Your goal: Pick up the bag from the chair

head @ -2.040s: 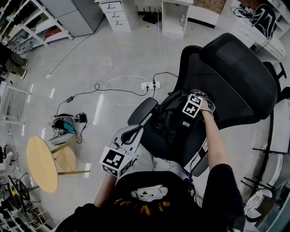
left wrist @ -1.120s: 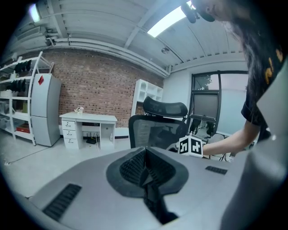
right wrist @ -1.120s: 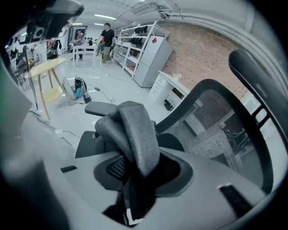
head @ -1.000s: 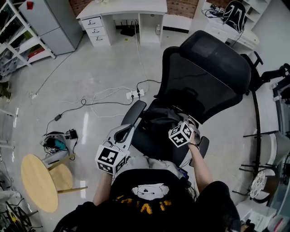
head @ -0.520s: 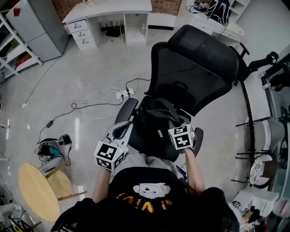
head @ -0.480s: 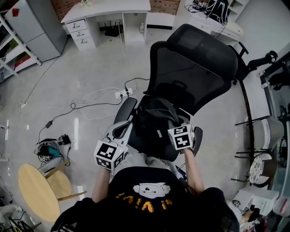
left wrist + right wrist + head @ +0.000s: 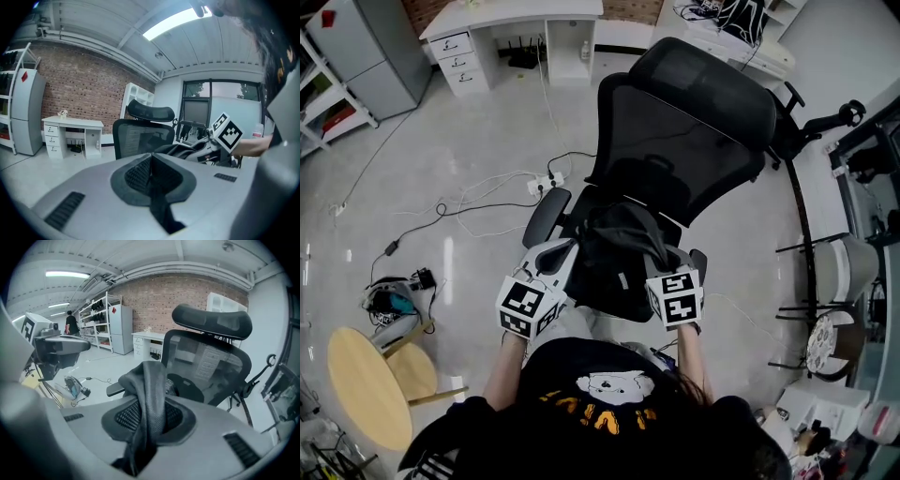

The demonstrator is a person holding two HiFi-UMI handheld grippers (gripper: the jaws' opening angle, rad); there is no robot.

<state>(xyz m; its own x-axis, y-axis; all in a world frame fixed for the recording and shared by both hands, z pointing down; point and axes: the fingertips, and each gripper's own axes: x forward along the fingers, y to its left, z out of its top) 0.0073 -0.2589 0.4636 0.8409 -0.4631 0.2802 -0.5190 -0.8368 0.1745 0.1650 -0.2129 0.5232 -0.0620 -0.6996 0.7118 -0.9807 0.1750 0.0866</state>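
A black bag (image 7: 614, 251) sits bunched over the seat of the black office chair (image 7: 689, 131), toward its front edge. My right gripper (image 7: 664, 264) is at the bag's right side, shut on a dark grey strap (image 7: 147, 385) that runs up between its pads and droops over them. I cannot tell whether the bag is clear of the seat. My left gripper (image 7: 560, 253) hovers by the chair's left armrest (image 7: 546, 203), shut with nothing between its pads (image 7: 140, 171). From the left gripper view the bag (image 7: 180, 150) shows beside the right gripper's marker cube (image 7: 226, 131).
A round wooden stool (image 7: 358, 380) stands at my left, with a bundle of gear (image 7: 392, 302) beside it. Cables and a power strip (image 7: 542, 182) lie on the floor left of the chair. A white desk (image 7: 516, 23) is beyond. A person (image 7: 71, 324) stands by far shelves.
My right gripper has drawn back toward me with the strap, pulling the bag up and forward on the seat. The left gripper has barely moved.
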